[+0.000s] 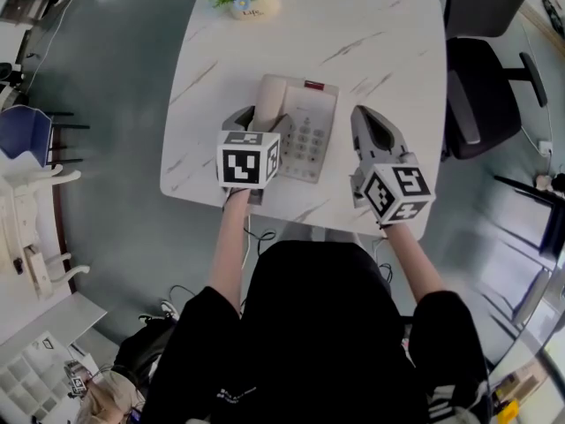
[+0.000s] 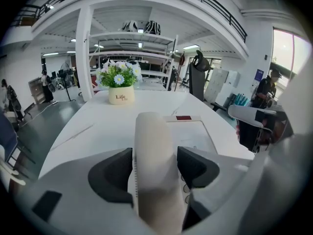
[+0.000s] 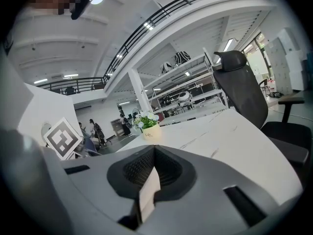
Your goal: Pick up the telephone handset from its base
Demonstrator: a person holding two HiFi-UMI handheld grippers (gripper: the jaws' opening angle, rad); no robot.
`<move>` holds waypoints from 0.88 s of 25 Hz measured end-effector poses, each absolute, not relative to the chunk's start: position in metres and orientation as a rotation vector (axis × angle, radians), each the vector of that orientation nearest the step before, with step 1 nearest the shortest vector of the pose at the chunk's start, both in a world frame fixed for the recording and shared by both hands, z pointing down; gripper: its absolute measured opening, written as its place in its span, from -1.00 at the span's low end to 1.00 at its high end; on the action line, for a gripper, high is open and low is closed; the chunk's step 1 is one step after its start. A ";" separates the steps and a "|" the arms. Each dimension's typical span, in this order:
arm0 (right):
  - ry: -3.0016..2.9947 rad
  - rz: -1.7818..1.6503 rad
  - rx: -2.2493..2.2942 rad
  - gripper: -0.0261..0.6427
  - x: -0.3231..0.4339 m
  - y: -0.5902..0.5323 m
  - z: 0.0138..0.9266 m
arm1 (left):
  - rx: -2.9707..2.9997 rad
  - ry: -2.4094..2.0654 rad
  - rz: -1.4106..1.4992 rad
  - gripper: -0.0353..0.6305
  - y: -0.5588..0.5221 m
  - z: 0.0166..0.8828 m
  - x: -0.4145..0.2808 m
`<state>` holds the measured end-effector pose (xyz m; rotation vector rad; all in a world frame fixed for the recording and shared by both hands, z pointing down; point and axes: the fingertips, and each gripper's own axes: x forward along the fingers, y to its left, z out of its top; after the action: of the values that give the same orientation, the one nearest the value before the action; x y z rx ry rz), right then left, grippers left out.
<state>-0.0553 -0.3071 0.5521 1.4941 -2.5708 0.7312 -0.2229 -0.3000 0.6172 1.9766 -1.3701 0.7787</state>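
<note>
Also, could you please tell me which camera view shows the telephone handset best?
The left gripper view: the handset fills the middle, lying between the left gripper's open jaws, which don't press it. The head view shows its upper part on the base, the rest hidden behind that gripper. The right gripper view doesn't show it.

The head camera looks steeply down onto the white marble-patterned square table (image 1: pixel 380 42), high enough to take in nearly its whole top. The camera on the left gripper (image 2: pixel 155 166) sits low and close behind its jaws, facing along the cream telephone handset (image 2: pixel 155 141) toward the cream pot of white and blue flowers (image 2: pixel 121 95) at the table's far edge. The camera on the right gripper (image 3: pixel 152 155), equally close behind its jaws, faces almost level over the same tabletop, sharing that pot with both other views and the black high-backed office chair (image 3: pixel 242 92) with the head view.
</note>
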 end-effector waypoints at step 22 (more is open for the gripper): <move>-2.566 0.705 1.502 -0.95 -0.054 -0.310 0.547 | 1.876 -1.381 0.784 -0.24 -0.301 0.620 -0.226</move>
<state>-0.0542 -0.3099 0.5473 1.5017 -2.5661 0.7054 -0.2263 -0.3006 0.6203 1.8764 -1.3812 0.7840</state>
